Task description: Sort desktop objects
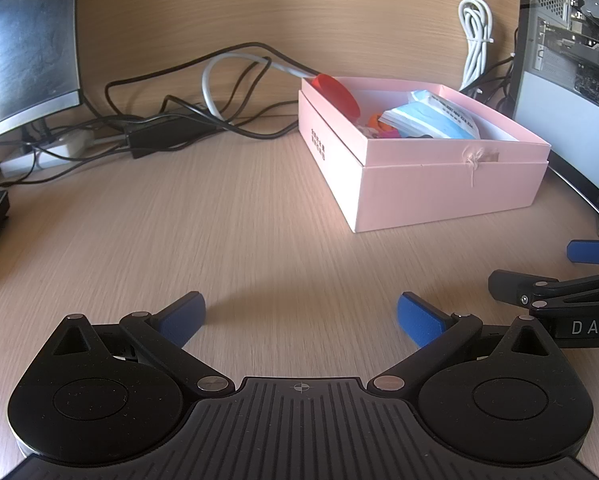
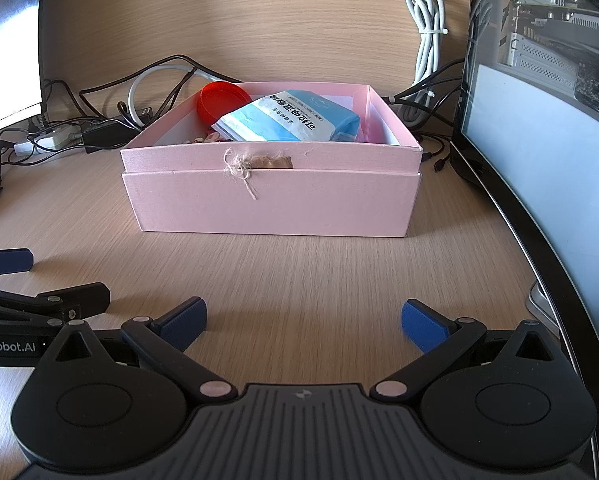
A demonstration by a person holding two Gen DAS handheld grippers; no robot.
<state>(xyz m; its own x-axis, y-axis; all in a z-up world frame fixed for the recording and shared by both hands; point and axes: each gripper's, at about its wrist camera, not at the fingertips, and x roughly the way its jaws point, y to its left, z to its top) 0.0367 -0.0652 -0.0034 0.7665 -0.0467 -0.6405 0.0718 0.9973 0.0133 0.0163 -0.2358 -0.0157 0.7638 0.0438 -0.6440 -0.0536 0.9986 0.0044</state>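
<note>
A pink open box [image 1: 451,188] [image 2: 271,204] stands on the wooden desk. Inside lie a red round lid [image 1: 337,90] [image 2: 219,100], a blue-and-white packet [image 1: 431,118] [image 2: 291,120] and small colourful items [image 1: 379,126]. My left gripper [image 1: 301,320] is open and empty, low over bare desk, to the left of and short of the box. My right gripper [image 2: 303,322] is open and empty, facing the box's front wall. Each gripper shows at the edge of the other's view: the right gripper's fingers [image 1: 591,252], the left gripper's fingers [image 2: 7,262].
A monitor [image 1: 23,40] stands at the left, with a power strip and black cables [image 1: 171,128] behind. A coiled white cable [image 2: 425,32] hangs on the back wall. A computer case [image 2: 547,80] stands right of the box.
</note>
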